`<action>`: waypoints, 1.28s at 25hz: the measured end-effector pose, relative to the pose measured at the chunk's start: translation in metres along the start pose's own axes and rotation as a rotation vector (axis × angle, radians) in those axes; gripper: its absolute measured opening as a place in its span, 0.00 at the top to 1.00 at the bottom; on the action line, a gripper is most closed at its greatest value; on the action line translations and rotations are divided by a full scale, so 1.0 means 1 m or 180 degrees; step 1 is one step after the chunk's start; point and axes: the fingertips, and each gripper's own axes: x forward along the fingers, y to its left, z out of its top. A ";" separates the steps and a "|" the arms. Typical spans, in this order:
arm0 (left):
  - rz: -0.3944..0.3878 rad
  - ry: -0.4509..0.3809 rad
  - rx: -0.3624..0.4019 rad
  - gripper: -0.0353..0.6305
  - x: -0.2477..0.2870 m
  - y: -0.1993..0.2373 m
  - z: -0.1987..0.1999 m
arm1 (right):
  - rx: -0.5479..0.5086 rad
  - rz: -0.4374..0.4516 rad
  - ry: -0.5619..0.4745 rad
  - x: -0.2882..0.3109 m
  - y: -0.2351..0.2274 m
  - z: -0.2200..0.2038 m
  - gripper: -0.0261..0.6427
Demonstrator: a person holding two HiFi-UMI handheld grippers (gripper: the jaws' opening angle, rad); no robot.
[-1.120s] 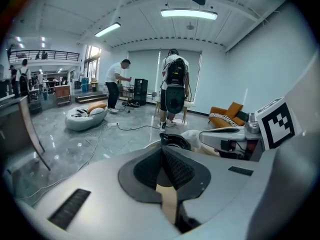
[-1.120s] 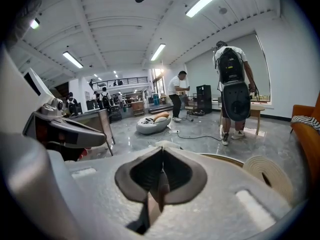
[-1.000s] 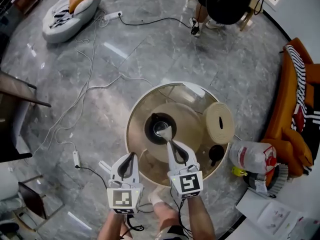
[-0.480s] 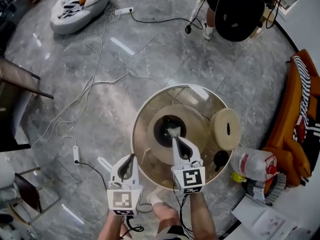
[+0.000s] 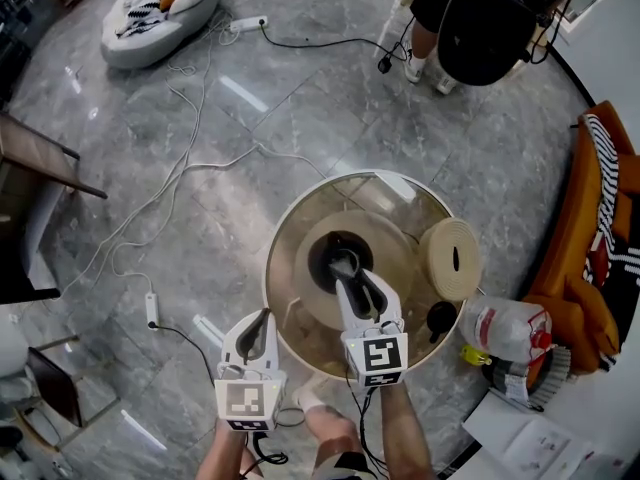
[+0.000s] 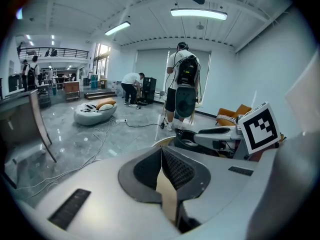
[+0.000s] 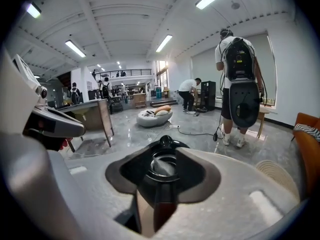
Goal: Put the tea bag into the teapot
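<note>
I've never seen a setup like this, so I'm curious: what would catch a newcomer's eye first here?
Most striking is the right gripper poised over the open black teapot at the middle of the round glass table, its jaws opening with a pale tea bag lying inside the pot below them. The left gripper hangs shut beside the table's near edge.

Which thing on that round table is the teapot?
Find the round glass table. At its centre, on a tan disc, sits the teapot. It is a black open-topped pot; the pale woven round and black lid lie to its right.
</note>
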 end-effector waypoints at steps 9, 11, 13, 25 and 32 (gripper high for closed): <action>-0.0016 -0.0016 0.0042 0.92 -0.007 0.001 -0.003 | 0.0041 -0.0026 -0.0085 -0.006 0.006 0.002 0.56; -0.0034 -0.0015 0.0059 0.92 -0.010 0.000 -0.004 | 0.0039 -0.0019 -0.0098 -0.009 0.007 0.005 0.56; -0.0051 -0.0035 0.0085 0.92 -0.014 -0.001 0.001 | 0.0032 -0.0017 -0.0121 -0.012 0.009 0.010 0.56; -0.0155 -0.0342 0.0336 0.92 -0.076 -0.009 0.097 | 0.0141 -0.0160 -0.0414 -0.075 0.023 0.100 0.65; -0.0423 -0.0551 0.0519 0.92 -0.119 -0.036 0.162 | 0.0129 -0.0459 -0.0635 -0.143 0.025 0.166 0.72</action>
